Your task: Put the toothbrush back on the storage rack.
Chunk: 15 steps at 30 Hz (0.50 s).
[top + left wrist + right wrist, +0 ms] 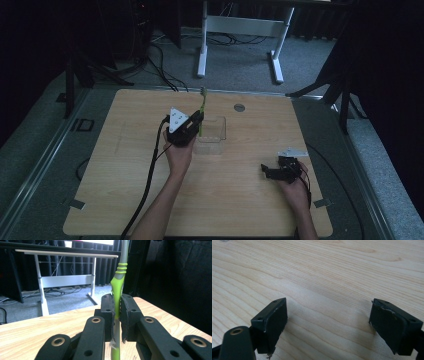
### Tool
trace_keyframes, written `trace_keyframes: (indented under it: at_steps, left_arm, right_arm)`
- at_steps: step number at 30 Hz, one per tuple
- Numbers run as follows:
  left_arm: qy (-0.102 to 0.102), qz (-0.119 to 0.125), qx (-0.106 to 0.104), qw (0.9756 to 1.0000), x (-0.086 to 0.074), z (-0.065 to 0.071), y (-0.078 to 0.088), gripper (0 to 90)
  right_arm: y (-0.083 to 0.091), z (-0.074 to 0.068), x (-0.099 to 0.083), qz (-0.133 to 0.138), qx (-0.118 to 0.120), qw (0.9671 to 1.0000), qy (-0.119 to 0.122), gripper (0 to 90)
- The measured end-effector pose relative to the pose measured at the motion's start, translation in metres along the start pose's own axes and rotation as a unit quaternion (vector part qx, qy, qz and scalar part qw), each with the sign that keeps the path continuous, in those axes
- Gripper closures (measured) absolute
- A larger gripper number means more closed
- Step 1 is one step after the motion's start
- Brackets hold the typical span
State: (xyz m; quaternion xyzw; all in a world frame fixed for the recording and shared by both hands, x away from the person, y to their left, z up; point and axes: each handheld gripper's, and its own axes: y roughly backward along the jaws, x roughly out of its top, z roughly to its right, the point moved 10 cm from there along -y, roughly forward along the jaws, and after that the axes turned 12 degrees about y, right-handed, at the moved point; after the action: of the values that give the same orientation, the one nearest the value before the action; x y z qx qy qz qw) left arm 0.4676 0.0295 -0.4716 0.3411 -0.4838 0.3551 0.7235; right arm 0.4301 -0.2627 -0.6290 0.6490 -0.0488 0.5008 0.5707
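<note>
Your left gripper (196, 121) has its fingers (109, 312) clamped tight on a green and grey toothbrush (119, 282), gripping it around the green part of the handle. In the high view the toothbrush (202, 102) stands nearly upright, its bristled head pointing toward the far side, and its lower end sits over the left edge of a clear plastic box (212, 131) near the middle of the wooden counter (125, 165). Whether the lower tip touches the box floor you cannot tell from here.

Your right gripper (280, 170) rests low at the near right of the counter, well apart from the box. Its fingers (273, 320) stand wide open with bare wood grain between them and nothing held.

No brand, label or lettering can be read on the toothbrush, the box or the grippers; the toothbrush handle shows plain green ribs on its grey neck.
</note>
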Motion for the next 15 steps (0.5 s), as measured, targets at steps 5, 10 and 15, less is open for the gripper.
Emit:
trace_keyframes:
  at_steps: [5,10,15]
  left_arm:
    - [-0.003,-0.004,0.002,1.0000,-0.0015,-0.0026,-0.0017,81.4]
    - [-0.005,-0.011,0.003,0.9999,-0.0038,-0.0056,-0.0029,81.2]
    - [-0.007,-0.017,0.004,0.9998,-0.0072,-0.0064,-0.0051,81.2]
  right_arm:
    - [0.0000,0.0000,0.0000,0.000,0.000,1.0000,0.000,14.8]
    - [0.0000,0.0000,-0.0001,0.000,0.000,1.0000,0.001,14.8]
    - [0.0000,0.0001,-0.0001,0.000,0.000,1.0000,0.001,14.8]
